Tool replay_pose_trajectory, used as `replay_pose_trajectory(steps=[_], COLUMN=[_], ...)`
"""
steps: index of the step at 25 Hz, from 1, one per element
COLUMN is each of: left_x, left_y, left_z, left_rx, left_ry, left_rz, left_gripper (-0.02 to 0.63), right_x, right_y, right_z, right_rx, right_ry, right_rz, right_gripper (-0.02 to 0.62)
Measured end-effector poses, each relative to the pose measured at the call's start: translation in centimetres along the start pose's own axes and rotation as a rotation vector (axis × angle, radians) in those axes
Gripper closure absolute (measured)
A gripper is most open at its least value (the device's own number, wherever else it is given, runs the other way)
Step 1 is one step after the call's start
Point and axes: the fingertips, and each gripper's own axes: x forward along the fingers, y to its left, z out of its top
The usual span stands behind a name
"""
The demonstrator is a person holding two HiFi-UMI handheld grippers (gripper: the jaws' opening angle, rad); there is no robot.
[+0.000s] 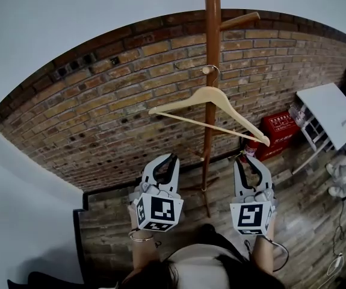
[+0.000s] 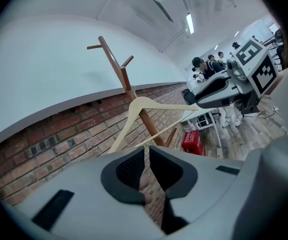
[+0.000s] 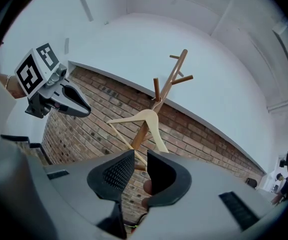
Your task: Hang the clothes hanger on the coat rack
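Note:
A pale wooden clothes hanger (image 1: 211,93) hangs by its metal hook (image 1: 209,69) from a peg on the brown wooden coat rack (image 1: 212,35), tilted down to the right. Neither gripper touches it. My left gripper (image 1: 168,159) sits below its left end, jaws a narrow slit apart with nothing between them. At the same height under the hanger's right end, my right gripper (image 1: 250,160) has a wider gap, also empty. The left gripper view shows the hanger (image 2: 144,103) ahead of its jaws, and the right gripper view has the hanger (image 3: 146,116) on the rack (image 3: 171,81).
A brick wall (image 1: 100,119) stands behind the rack. A red crate (image 1: 279,128) and a white table (image 1: 332,110) are at the right. The floor steps at a dark edge (image 1: 79,221) on the left. Several people (image 2: 209,66) are far off.

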Motion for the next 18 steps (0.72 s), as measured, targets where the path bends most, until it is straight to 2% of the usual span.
replay_pose_trajectory(steps=[9, 18], left_x=[-4.2, -8.0], left_y=[-1.9, -4.2], left_z=[-0.7, -1.1], left_rx=[-0.041, -0.091], left_ry=[-0.020, -0.057], left_rz=[-0.012, -0.047], left_gripper=[0.572, 0.585], right_x=[-3.7, -7.1], right_y=[3.1, 5.7], right_z=[0.5, 1.0], right_rx=[0.053, 0.121], right_ry=[-0.002, -0.030], right_rz=[0.013, -0.010], right_gripper=[0.517, 0.531])
